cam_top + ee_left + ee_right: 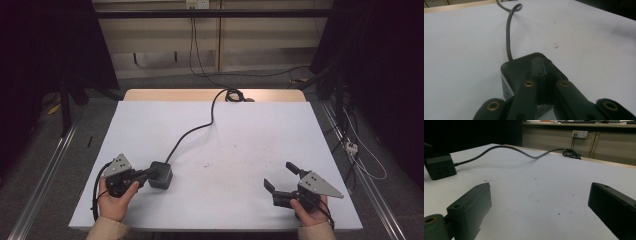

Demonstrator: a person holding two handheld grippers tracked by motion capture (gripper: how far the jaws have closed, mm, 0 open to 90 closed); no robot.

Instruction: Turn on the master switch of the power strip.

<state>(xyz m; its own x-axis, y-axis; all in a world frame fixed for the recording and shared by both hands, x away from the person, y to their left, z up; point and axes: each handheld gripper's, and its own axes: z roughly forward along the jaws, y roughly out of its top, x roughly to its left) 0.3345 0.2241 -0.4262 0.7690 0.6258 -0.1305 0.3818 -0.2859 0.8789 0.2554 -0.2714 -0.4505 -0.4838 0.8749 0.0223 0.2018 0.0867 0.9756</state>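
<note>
A black cube-shaped power socket block (160, 174) with a dark cable (192, 131) sits near the left front of the white table (250, 130). The left gripper (146, 174) rests its closed jaws on top of the block. The right gripper (281, 178) lies well apart, jaws wide open and holding nothing.

White tabletop (240, 150), wooden strip along its far edge, faint dark specks (205, 165) mid-surface. Beyond it a wall outlet (579, 133) with plugs, what may be two. Loose cables (367, 160) on the floor, metal rails (42, 172) alongside.
</note>
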